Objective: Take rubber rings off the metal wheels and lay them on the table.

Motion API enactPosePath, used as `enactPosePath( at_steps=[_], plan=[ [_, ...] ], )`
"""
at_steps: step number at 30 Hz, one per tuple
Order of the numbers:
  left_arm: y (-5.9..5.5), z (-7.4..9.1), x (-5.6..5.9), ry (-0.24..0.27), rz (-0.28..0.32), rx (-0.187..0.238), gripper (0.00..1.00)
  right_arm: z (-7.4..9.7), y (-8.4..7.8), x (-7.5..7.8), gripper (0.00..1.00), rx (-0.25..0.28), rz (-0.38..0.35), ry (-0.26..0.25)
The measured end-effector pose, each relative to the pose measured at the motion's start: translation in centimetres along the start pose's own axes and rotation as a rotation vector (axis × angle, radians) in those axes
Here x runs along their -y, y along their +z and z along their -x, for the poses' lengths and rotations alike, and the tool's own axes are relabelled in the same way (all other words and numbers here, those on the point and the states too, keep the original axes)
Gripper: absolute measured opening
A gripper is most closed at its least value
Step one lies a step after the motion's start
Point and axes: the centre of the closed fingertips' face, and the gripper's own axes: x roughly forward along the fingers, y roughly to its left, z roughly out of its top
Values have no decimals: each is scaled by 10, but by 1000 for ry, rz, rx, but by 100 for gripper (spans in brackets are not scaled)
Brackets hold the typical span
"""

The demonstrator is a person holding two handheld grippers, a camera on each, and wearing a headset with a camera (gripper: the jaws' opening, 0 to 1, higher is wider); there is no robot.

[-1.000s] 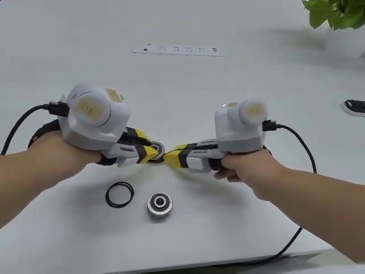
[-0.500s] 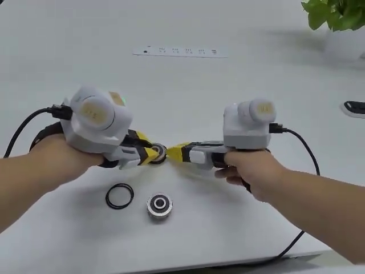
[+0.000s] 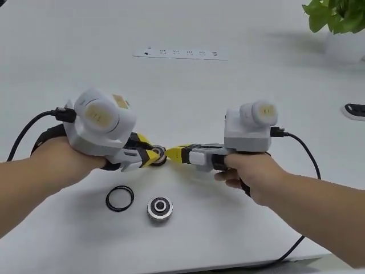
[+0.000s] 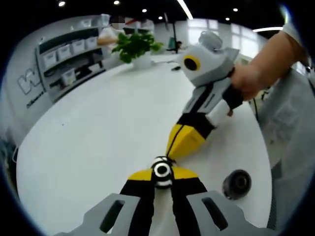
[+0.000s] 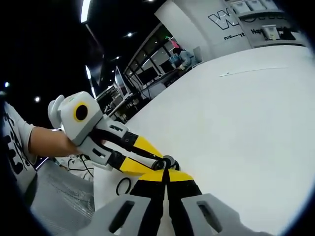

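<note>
My left gripper (image 3: pixel 150 156) is shut on a small metal wheel (image 3: pixel 159 153) with a black rubber ring, held above the table. In the left gripper view the wheel (image 4: pixel 162 170) sits between my yellow jaw tips. My right gripper (image 3: pixel 173 153) comes in from the right, its jaws shut and pinching the ring at the wheel's rim (image 5: pixel 168 162). A loose black rubber ring (image 3: pixel 120 198) lies on the table below my left hand. Beside it lies a bare metal wheel (image 3: pixel 159 208), which the left gripper view also catches (image 4: pixel 236 183).
The white table (image 3: pixel 188 97) stretches far ahead. A white power strip (image 3: pixel 180 53) lies at the back, a green plant (image 3: pixel 336 12) at the top right, a dark object (image 3: pixel 355 108) at the right edge. Cables trail from both grippers.
The right gripper has levelled out and its tips have closed in on the wheel held by the left gripper. Both hands drifted slightly right.
</note>
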Motion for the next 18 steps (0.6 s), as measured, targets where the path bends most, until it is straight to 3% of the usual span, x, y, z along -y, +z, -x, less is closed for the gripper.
enactPosePath(
  at_steps=[6,8,10,18],
  plan=[
    [0,-1,2,-5,-2,0,12,-5,3,-7,0,3,16,35],
    [1,-1,3,-1,-5,1,12,-6,10,-15,0,26,16,71],
    [1,-1,3,-2,-2,4,12,-8,9,-14,0,12,47,56],
    [1,-1,4,-2,-6,9,12,-1,5,-3,0,16,26,26]
  ],
)
